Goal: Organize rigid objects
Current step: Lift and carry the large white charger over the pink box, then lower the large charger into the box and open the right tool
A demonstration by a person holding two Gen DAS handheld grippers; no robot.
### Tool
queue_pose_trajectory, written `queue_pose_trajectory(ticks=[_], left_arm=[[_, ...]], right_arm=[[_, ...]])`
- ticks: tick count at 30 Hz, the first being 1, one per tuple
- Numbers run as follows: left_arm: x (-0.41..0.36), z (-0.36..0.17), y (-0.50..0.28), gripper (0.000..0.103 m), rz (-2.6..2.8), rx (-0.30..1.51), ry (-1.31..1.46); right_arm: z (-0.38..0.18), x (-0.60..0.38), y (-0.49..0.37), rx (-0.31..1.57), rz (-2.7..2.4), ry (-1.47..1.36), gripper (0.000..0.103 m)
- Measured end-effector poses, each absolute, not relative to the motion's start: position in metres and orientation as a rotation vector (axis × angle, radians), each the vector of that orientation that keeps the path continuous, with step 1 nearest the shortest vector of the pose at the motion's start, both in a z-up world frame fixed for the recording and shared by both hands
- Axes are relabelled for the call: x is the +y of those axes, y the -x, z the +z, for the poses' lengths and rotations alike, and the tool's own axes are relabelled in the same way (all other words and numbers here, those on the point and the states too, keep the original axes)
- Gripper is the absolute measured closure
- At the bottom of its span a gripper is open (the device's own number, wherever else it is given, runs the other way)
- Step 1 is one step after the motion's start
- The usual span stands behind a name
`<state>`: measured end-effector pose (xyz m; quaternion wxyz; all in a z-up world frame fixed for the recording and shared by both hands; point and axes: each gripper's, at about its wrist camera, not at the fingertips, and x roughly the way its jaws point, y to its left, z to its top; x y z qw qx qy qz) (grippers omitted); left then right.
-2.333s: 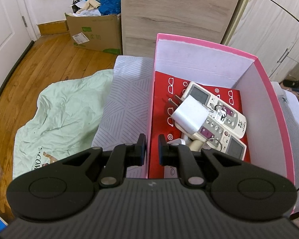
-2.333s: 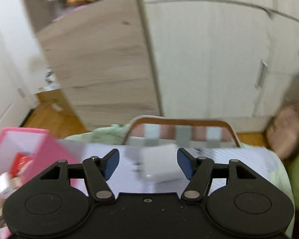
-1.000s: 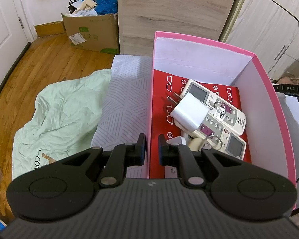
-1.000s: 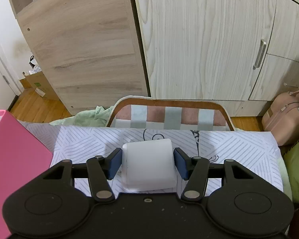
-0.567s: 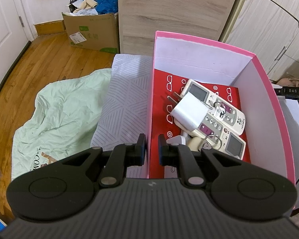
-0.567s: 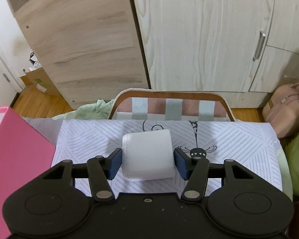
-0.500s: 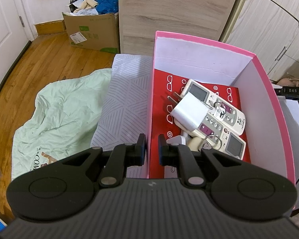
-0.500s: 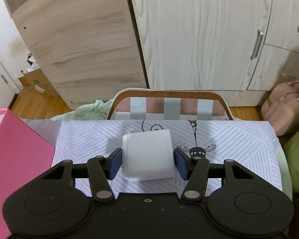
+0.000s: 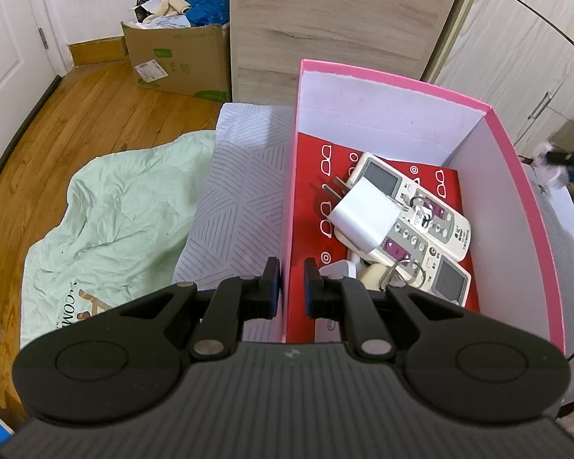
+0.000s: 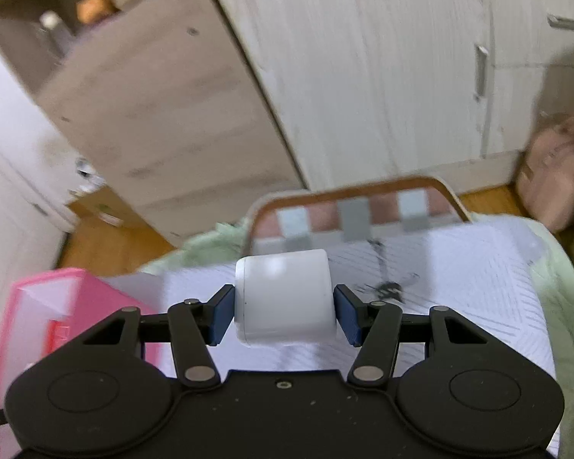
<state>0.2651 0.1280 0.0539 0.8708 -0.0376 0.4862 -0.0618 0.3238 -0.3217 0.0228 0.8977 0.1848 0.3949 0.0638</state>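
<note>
The right gripper clamps a white rounded case between its blue pads, just as it did half a second ago, but the case now rides clear of the striped bedsheet it was resting on. The right wrist view has swung and blurred since then, and the pink box sits closer to the middle of the frame than before, at lower left.

The left wrist view is almost unchanged across the same interval. The left gripper keeps its jaws drawn to a narrow gap astride the near left wall of the pink box, one finger outside and one inside; whether the pads press the wall cannot be told.

Inside the box, on a red liner printed with white eyeglasses, lie two white remote controls, side by side and angled. A white plug charger rests tilted on top of them, its prongs pointing to the upper left. A metal key ring and a small cream object lie at the near end, beside another small white piece too hidden to identify.

The box stands on the striped bedsheet, with a pale green quilt spilling toward the wooden floor. A cardboard carton holding cloth and paper stands against the far wall.
</note>
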Motion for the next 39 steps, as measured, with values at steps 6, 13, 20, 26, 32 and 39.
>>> queue_pose_trajectory(ticks=[6,13,20,26,32,39], left_arm=[[0.125,0.054,-0.264,0.093,-0.126,1.016,0.073],[0.126,0.054,-0.264,0.093,-0.133,1.016,0.082],[0.131,0.054,-0.264,0.093,-0.144,1.016,0.096],[0.136,0.054,-0.264,0.093,-0.157,1.018,0.116],[0.136,0.053,-0.261,0.093,-0.164,1.013,0.109],[0.136,0.054,-0.259,0.093,-0.173,1.011,0.109]], right_arm=[[0.068,-0.285,-0.302,0.717,0.321,-0.364,0.042],[0.099,-0.215,-0.271,0.671,0.525,-0.237,0.042],[0.09,-0.14,-0.251,0.759,0.708,-0.081,0.042],[0.058,-0.095,-0.253,0.783,0.643,0.127,0.042],[0.042,-0.079,-0.264,0.876,0.624,0.18,0.042],[0.023,-0.071,-0.273,0.941,0.552,0.213,0.042]])
